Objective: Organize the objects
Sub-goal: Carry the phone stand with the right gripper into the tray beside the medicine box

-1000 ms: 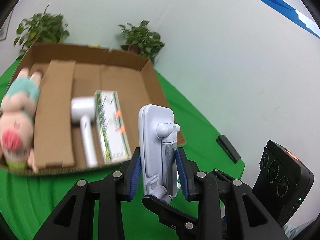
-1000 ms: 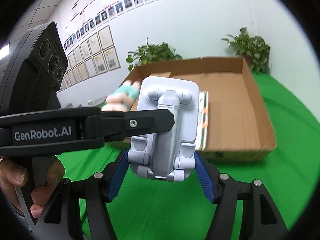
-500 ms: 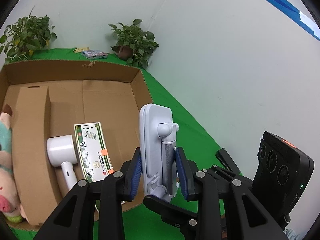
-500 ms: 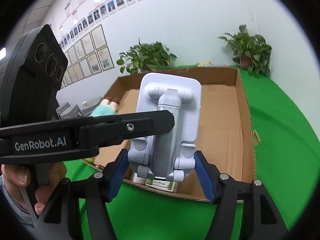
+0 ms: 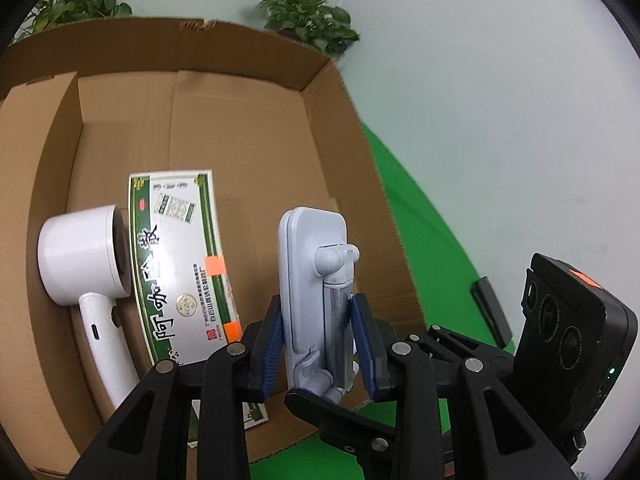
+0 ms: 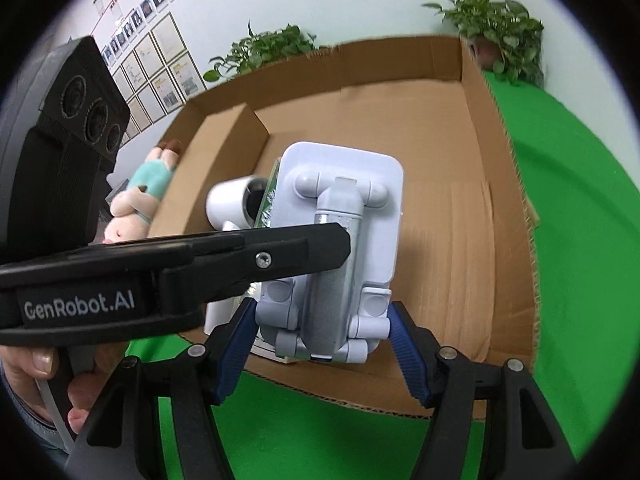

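Note:
My left gripper (image 5: pixel 318 350) is shut on a pale grey folding phone stand (image 5: pixel 314 276) and holds it upright above the near right part of an open cardboard box (image 5: pixel 240 120). My right gripper (image 6: pixel 322 354) also grips the stand (image 6: pixel 340 248) at its lower hinged end, with both blue pads against its sides. In the box lie a white hair dryer (image 5: pixel 88 272) and a green-and-white printed carton (image 5: pixel 180 256) beside it. The box (image 6: pixel 460 208) fills the right wrist view.
A cardboard divider (image 5: pixel 52 140) runs along the box's left side, with a plush pig (image 6: pixel 140 200) beyond it. A black flat object (image 5: pixel 490 310) lies on the green cloth (image 6: pixel 580 220) right of the box. Potted plants (image 5: pixel 308 20) stand behind, against the white wall.
Both grippers have carried the stand forward, from in front of the box to over its near right part. The box and its contents now look much closer.

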{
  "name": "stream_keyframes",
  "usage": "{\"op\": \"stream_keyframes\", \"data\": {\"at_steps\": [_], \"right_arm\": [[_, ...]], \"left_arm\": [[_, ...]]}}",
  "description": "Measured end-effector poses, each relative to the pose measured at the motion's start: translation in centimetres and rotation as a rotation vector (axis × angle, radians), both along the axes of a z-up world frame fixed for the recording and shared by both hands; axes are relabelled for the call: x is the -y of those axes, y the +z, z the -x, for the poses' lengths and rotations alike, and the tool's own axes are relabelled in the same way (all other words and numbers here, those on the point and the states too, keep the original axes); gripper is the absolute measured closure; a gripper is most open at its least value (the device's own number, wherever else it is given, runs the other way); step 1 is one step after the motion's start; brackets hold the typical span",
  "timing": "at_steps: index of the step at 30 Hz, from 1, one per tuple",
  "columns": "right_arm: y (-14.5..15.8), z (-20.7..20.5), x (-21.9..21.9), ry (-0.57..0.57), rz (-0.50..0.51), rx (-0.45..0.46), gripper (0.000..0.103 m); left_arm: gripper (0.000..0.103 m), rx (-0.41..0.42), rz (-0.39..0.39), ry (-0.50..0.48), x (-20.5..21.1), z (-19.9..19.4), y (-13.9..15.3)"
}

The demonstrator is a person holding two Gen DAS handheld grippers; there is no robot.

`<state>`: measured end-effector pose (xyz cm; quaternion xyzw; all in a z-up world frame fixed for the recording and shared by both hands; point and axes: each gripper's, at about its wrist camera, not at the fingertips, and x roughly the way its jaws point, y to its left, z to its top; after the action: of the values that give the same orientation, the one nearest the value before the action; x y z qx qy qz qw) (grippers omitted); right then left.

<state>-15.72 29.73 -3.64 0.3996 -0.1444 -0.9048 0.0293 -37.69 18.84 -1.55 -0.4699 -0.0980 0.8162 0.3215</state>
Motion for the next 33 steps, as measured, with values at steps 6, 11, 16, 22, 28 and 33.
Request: {"op": "stream_keyframes", "data": {"at_steps": [6, 11, 16, 22, 28, 33], "right_arm": [[-2.0, 1.2, -0.6, 0.004, 0.018, 0.081, 0.039], [-2.7, 1.8, -0.5, 0.019, -0.001, 0.127, 0.039], [-3.6, 2.0, -0.4, 0.023, -0.014, 0.166, 0.039], [-3.7, 1.9, -0.1, 0.033, -0.05, 0.19, 0.039], [-3.8, 1.8, 0.0, 0.042, -0.056, 0.21, 0.038], [-3.7, 1.6, 0.0, 0.056, -0.069, 0.226, 0.035]], "left_arm": [[0.072, 0.052, 0.042, 0.019, -1.1, 1.7, -2.4], [0.071, 0.071, 0.079, 0.028, -1.7, 2.5, -3.2], [0.069, 0.05, 0.164, 0.029, -2.4, 2.6, -3.5], [0.056, 0.031, 0.133, 0.03, -1.7, 3.1, -2.6], [0.054, -0.008, 0.104, 0.063, -0.3, 3.2, -1.1], [0.045, -0.046, 0.083, 0.152, 3.8, 3.1, 0.3]]}}
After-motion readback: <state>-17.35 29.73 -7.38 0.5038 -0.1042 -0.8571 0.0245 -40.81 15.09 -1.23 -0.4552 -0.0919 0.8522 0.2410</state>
